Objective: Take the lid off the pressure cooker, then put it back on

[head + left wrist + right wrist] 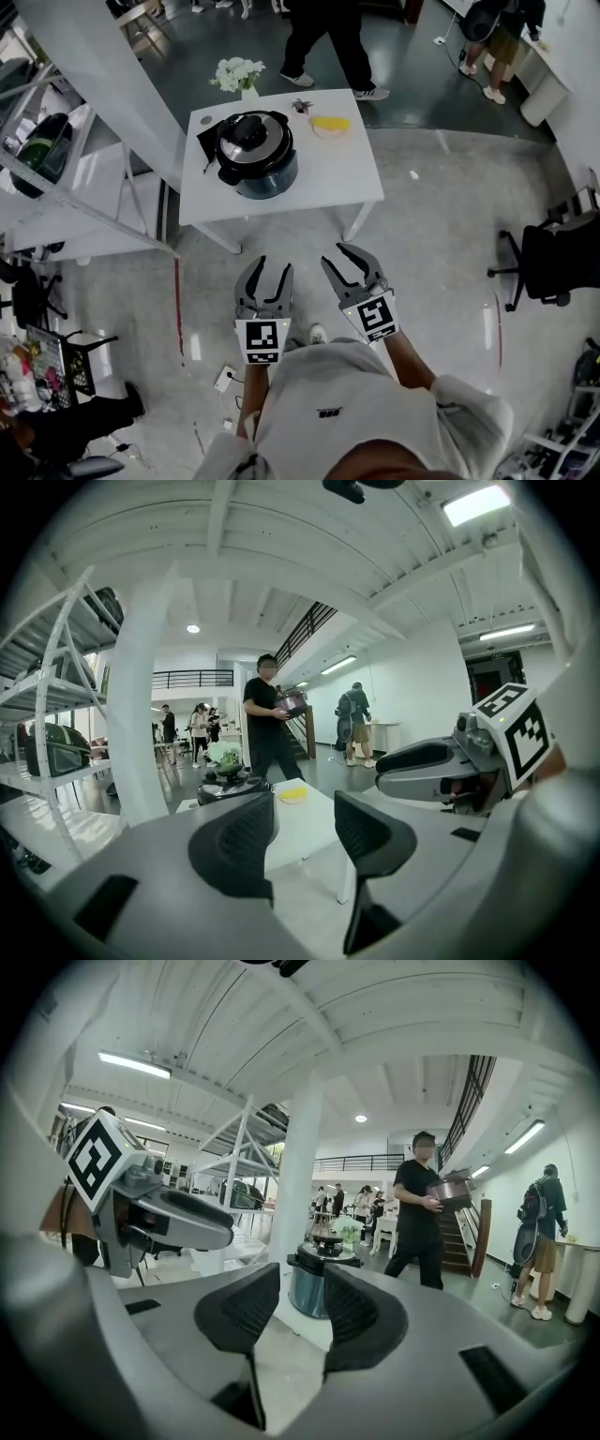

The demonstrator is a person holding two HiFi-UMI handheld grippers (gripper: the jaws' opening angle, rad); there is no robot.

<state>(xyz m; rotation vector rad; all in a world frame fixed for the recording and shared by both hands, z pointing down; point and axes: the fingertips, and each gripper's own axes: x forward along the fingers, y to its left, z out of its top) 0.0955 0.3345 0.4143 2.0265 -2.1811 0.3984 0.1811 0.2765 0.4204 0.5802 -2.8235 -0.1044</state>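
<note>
standing on the floor (441,216) short of the counter (342,173), a person holds two tools side by side, both aimed toward 12 o'clock in the head view. the left tool (272,266) has its jaws a little apart. in its own view the ribbed pads (234,841) leave a clear gap with nothing in it, only counter and floor showing through. the right tool (336,258) sits at 3 o'clock of the left one, close but not touching. its pads (239,1314) also stand apart, by a narrower gap, and pinch nothing.

the cooker (258,155) stands on the counter at 12 o'clock of the left tool, well apart from both tools, toward the counter's 9 o'clock side. the lid (251,134) is on it, black knob up. in the left gripper view the cooker is partly hidden behind one jaw. in the right gripper view it shows in the gap between the jaws, far off.

a yellow thing (330,124) lies at 2 o'clock of the cooker, apart from it. flowers (238,73) stand at 12 o'clock of the cooker, at the far edge. a rack (56,169) runs along 9 o'clock of the counter, and a chair (553,258) sits at 3 o'clock of the tools. beyond the counter a person in black (417,1213) carries a pot (450,1190).
</note>
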